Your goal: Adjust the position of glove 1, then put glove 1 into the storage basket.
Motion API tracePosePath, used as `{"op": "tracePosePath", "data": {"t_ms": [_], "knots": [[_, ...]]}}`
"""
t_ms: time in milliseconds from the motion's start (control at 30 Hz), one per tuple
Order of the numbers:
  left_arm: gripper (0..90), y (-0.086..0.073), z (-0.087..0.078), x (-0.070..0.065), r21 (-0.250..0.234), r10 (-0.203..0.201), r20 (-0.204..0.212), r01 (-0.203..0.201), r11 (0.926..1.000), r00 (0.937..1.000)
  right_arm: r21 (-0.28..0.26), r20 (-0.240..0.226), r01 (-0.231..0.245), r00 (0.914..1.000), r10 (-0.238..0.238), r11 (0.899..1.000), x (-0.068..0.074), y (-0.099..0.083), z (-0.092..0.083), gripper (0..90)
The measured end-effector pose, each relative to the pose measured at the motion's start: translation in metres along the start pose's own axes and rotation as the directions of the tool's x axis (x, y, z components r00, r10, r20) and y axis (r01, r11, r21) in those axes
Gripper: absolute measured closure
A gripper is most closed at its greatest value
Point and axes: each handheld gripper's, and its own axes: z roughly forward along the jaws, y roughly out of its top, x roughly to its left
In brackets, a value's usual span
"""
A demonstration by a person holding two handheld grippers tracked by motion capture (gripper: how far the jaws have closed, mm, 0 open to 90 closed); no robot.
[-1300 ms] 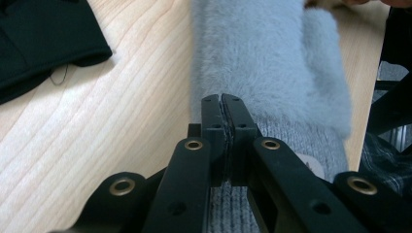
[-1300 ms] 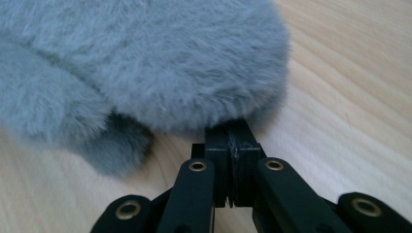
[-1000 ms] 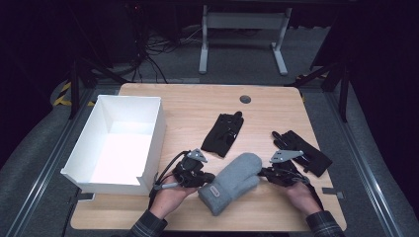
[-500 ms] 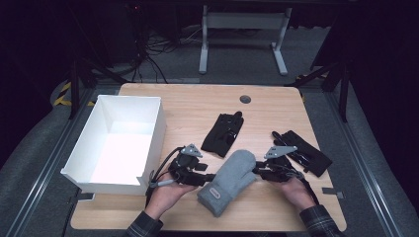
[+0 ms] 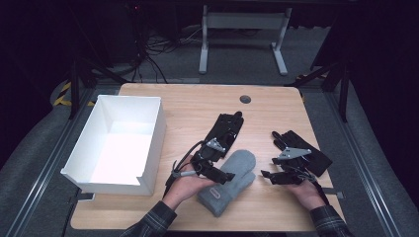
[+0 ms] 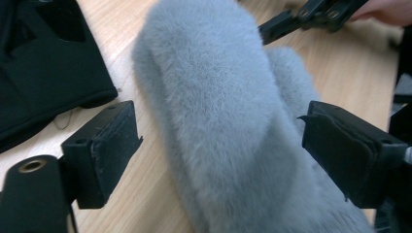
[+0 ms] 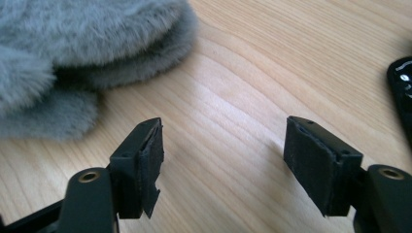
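Nearest to us, the grey mitten (image 5: 228, 181) lies flat on the near middle of the wooden table (image 5: 188, 106), its cuff toward the near edge and its rounded tip pointing far and right. It looks like a pair laid one on the other, since the right gripper view shows two fuzzy layers (image 7: 92, 53) stacked, which would explain why both tools are gathered around it.

Our left gripper (image 5: 217, 174) sits at the mitten's left side. In the left gripper view its jaws have just been opening and stand apart on either side of the fleece (image 6: 218, 121), with the mitten between them but the pads clear of it, so nothing is gripped. We judge this a release, leaving the mitten resting where it was set.

Our right gripper (image 5: 269, 176) lies just right of the mitten, apart from it. Its jaws have also just been opening, and in the right gripper view only bare wood lies between them, the mitten off to the upper left.

Farther off, one black glove (image 5: 226, 129) lies just beyond the mitten and another black glove (image 5: 302, 150) lies to the right, behind our right hand (image 5: 302, 190). At far left stands the white box (image 5: 150, 143), empty, likely the place for sorted items.
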Motion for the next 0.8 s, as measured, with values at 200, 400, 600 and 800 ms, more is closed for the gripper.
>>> {"op": "tracePosePath", "data": {"t_ms": [200, 400, 600, 800], "knots": [[11.7, -0.003, 0.015, -0.003, 0.044, 0.019, -0.031, -0.018, 0.9989, 0.9993, 0.001, 0.009, -0.005, 0.9999, 0.005, 1.0, -0.001, -0.006, -0.003, 26.1], [9.2, -0.007, 0.027, -0.002, 0.072, 0.024, -0.038, -0.021, 0.9972, 0.999, -0.003, 0.009, 0.003, 1.0, -0.003, 1.0, 0.0, -0.007, -0.002, 23.8], [16.9, -0.012, 0.032, 0.003, 0.086, 0.008, 0.012, -0.009, 0.9963, 0.9999, -0.003, 0.01, 0.015, 0.9998, -0.015, 1.0, 0.0, -0.008, -0.002, 23.0], [36.1, -0.012, 0.034, 0.003, 0.107, 0.008, 0.084, -0.017, 0.9941, 0.9964, -0.01, 0.005, 0.019, 0.9998, -0.019, 1.0, 0.0, -0.009, -0.001, 19.1]]}}
